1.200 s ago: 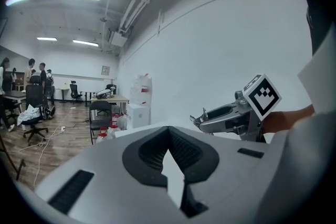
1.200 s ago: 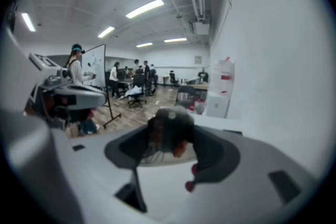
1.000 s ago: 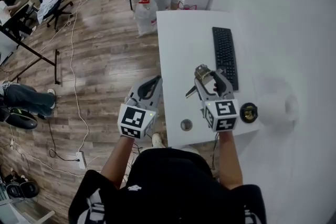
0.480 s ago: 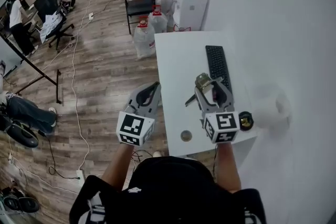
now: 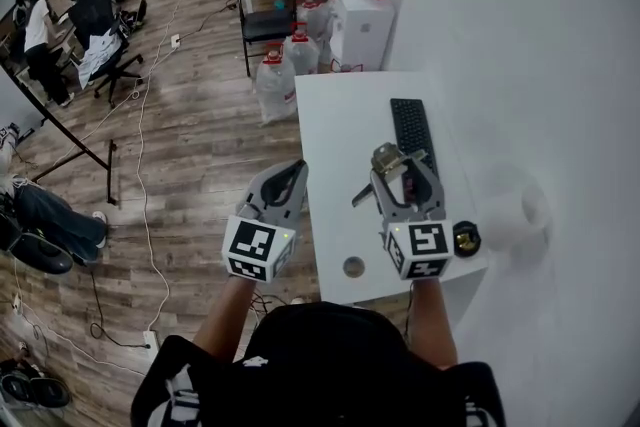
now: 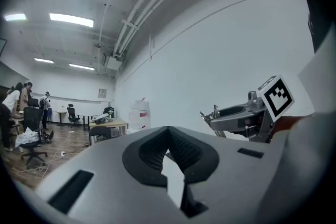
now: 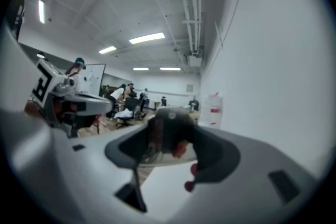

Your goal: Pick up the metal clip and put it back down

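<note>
My right gripper (image 5: 392, 167) is shut on the metal clip (image 5: 381, 158), held above the white table (image 5: 340, 125) just left of the keyboard. One of the clip's wire arms sticks out to the left. In the right gripper view the clip (image 7: 167, 132) is a dark metal lump pinched between the jaws of the right gripper (image 7: 169, 140). My left gripper (image 5: 291, 173) hangs over the wooden floor beside the table's left edge, shut with nothing in it. In the left gripper view the left gripper (image 6: 169, 136) has its pads meeting, and the right gripper (image 6: 237, 115) shows beyond them.
A black keyboard (image 5: 412, 135) lies on the table's far right. A small round disc (image 5: 353, 266) sits near the front edge, a black-and-gold round object (image 5: 466, 238) and a white paper roll (image 5: 515, 210) at the right. Water jugs (image 5: 275, 80) and a chair (image 5: 266, 10) stand beyond the table.
The head view has tilted up, so more of the room shows. Both grippers keep nearly the same pose, and the clip stays in the right gripper.
</note>
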Demonstrator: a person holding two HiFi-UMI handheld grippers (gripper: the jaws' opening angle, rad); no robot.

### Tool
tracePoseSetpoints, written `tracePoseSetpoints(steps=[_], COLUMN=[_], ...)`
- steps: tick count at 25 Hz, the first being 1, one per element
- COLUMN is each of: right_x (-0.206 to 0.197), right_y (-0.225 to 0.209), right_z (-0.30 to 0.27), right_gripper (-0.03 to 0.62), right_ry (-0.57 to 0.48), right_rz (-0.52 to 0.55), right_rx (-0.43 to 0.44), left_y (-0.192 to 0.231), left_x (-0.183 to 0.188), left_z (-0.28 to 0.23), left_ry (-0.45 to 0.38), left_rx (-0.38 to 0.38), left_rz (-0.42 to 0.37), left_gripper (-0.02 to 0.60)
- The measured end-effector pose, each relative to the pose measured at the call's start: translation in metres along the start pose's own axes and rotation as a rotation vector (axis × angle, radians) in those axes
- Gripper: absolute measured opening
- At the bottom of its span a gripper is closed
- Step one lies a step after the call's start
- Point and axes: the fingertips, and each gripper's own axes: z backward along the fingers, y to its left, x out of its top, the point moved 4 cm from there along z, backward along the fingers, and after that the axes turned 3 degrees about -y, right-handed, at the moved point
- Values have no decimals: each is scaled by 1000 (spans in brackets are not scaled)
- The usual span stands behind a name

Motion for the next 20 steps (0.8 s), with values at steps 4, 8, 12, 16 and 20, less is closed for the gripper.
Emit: tracePoseSetpoints(steps=[4, 8, 12, 16, 20], right_x=[1, -2, -11, -24, -50], right_y=[-4, -10, -10, -8, -5], right_z=[-3, -5, -6, -11, -16], right_gripper=[285, 285, 285, 285, 285], right_ry=[5, 16, 47, 96, 175], right_rz=[2, -1, 4, 10, 26], right_rx=[1, 5, 16, 43, 70], left_y=[0, -4, -7, -7, -8], left_x=[1, -1, -8, -17, -28], left_z=[-4, -11, -14, -18, -24], left_ry=[5, 11, 23, 46, 69], left_rx=[-5, -8, -8, -2, 3], left_rz=[-7, -9, -11, 2, 21], left_gripper=[25, 25, 25, 25, 25])
